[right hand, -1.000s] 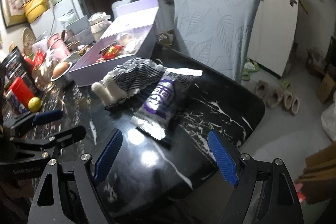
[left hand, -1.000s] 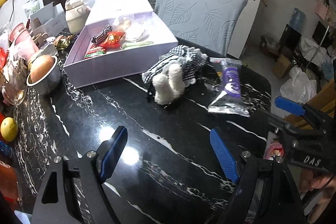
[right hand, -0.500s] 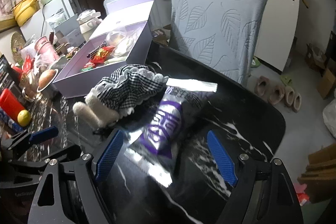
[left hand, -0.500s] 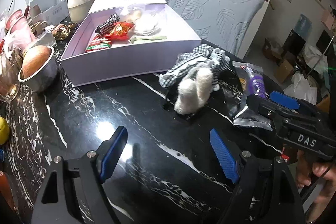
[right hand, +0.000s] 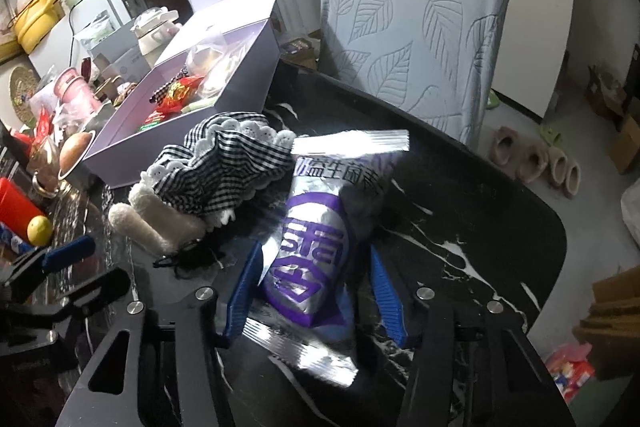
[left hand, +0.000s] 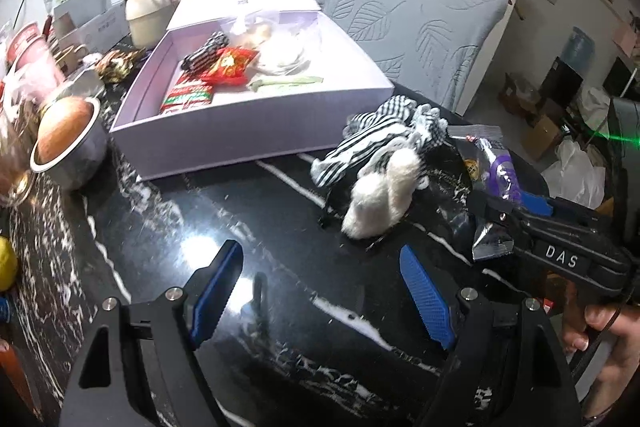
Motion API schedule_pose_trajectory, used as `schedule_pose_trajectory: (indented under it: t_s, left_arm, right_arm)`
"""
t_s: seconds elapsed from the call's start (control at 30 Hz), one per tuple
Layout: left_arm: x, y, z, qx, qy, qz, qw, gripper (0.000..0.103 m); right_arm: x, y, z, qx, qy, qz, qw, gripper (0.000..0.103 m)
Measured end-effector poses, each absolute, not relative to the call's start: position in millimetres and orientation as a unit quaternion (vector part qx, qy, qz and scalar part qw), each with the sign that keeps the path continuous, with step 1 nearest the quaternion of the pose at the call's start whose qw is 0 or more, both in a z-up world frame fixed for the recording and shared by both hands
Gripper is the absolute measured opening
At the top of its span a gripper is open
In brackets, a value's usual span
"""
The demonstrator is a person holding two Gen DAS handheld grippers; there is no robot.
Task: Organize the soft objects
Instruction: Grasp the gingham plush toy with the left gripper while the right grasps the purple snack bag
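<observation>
The jaws of the right gripper (right hand: 310,291) stood on both sides of the silver and purple snack packet (right hand: 316,247), close against its lower half, but I cannot tell if they already pressed it or only framed it. The jaws of the left gripper (left hand: 320,291) were wide apart and held nothing, above a bare part of the black marble desk (left hand: 168,227).

In the right wrist view the packet lay on the desk at about 6 o'clock from the checked plush toy (right hand: 208,183), its top edge just beside the toy's frilled cloth. The open lilac box (right hand: 192,131) stood at 11 o'clock from the packet, already with some snacks and a bag inside.

In my judgement the step in hand was to take the packet and bring it to the box. To do this well, the jaws should close on the filled middle, not on the flat sealed end, because the foil looks slippery and may slide out. The squeeze should be gentle, as the content is probably soft. The lift should go straight up first, so that the toy is not dragged with it.
</observation>
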State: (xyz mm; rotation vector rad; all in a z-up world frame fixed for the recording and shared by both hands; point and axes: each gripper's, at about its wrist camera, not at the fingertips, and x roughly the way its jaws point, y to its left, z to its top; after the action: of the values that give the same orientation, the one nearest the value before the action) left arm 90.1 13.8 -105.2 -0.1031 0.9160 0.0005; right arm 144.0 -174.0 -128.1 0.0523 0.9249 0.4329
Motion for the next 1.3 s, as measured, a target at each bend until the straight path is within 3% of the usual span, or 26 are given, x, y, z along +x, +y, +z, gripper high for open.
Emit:
schedule_pose_trajectory:
  t_s: [0.47,0.67,0.73,0.87,1.3]
  left_arm:
    - [143,-9,-104,-0.015,0.426,-0.049,0.903,0.081]
    - [168,-18,-118,-0.002,0.441,-0.076,0.895,0.081]
    - [172,-19,-122,0.0,0.444,-0.078,0.893,0.074]
    - [171,-16,-124,-0.012,0.445,-0.076,0.892,0.048]
    - [112,-11,-120,-0.046,0.462,-0.048,0.885,0.045]
  right_arm:
    - [151,-207,-131,0.032,0.437,0.194,0.878,0.053]
    - [151,-209,-131,0.034,0.433,0.199,0.879,0.048]
    - [151,-210,-131,0.035,0.432,0.202,0.878,0.047]
    - [149,-211,-131,0.038,0.432,0.206,0.877,0.044]
    - [124,-212,-131,0.045,0.436,0.233,0.868,0.042]
